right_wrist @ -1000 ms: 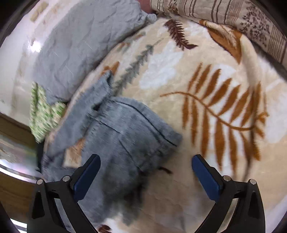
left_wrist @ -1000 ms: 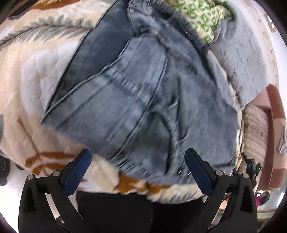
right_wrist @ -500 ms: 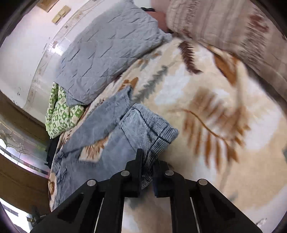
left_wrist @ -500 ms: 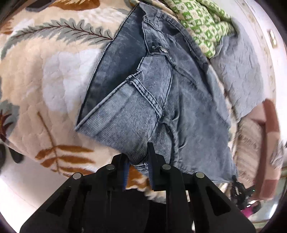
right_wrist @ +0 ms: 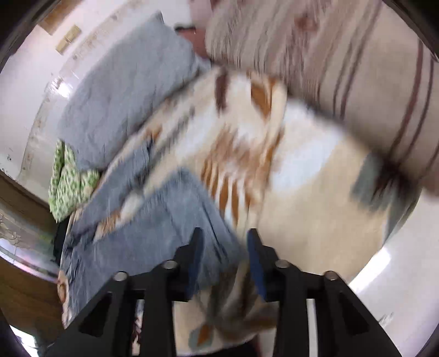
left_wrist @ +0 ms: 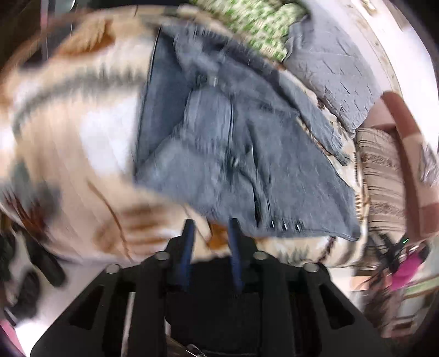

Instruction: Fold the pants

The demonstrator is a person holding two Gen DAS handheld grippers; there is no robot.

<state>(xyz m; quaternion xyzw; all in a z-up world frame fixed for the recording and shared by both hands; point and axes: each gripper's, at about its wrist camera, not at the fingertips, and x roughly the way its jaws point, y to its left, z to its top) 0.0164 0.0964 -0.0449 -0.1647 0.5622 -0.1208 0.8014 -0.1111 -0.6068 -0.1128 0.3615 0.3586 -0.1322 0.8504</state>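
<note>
Grey-blue denim pants (left_wrist: pixel 233 153) lie rumpled on a cream blanket with a leaf print (left_wrist: pixel 82 153). In the left wrist view my left gripper (left_wrist: pixel 210 236) sits just off the pants' near edge, jaws a little apart with only blanket between them. In the right wrist view the pants (right_wrist: pixel 153 236) stretch away to the left, and my right gripper (right_wrist: pixel 225 247) has its jaws a little apart around the near hem, not pinching it. Both views are blurred by motion.
A grey quilted pillow (left_wrist: pixel 332 71) and a green patterned cloth (left_wrist: pixel 260 24) lie beyond the pants. A striped beige cushion (right_wrist: pixel 343 68) sits at the right. The bed's edge and floor (right_wrist: pixel 370 269) are close to the grippers.
Both grippers were shut on the pants' edge half a second ago. Both have now parted their jaws, let go and drawn back toward the bed's edge.
</note>
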